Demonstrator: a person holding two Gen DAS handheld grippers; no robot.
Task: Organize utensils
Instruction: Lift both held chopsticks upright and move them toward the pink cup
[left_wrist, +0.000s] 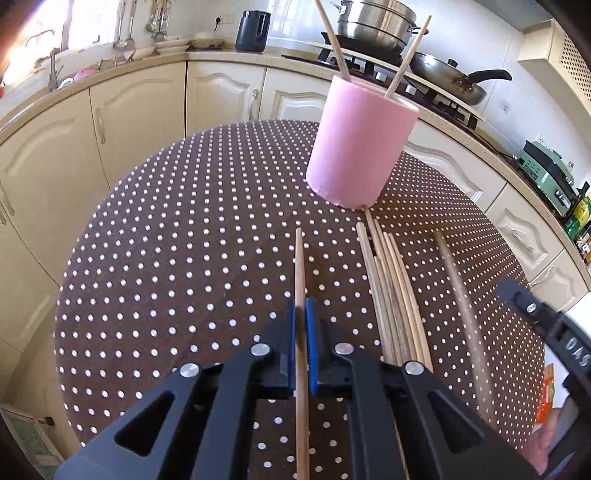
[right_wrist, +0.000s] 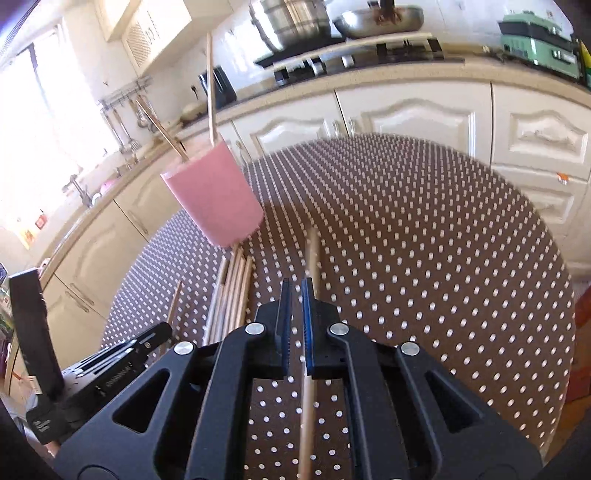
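On the left, the left gripper had its blue pads clamped on a single wooden chopstick, which ran forward past the fingertips toward the pink cup standing ahead and a little to the right of them on the dotted tablecloth. Two chopsticks already leaned in that cup, so I took the grip to be for carrying this one there, held lengthwise so it could be tipped in end first. Just right of the fingers lay the loose bundle of chopsticks, its far ends nearly touching the cup's base, waiting their turn. Further right, the right gripper seemed likewise closed on its own chopstick, though the stick sat against the right-hand pad and a narrow gap showed beside the left one; the cup stood ahead and well to the left of those fingers. Motion blur softened that view, so the contact was hard to judge. Both held sticks ran under the gripper bodies, their near ends cut off, and the cup's inside was hidden.
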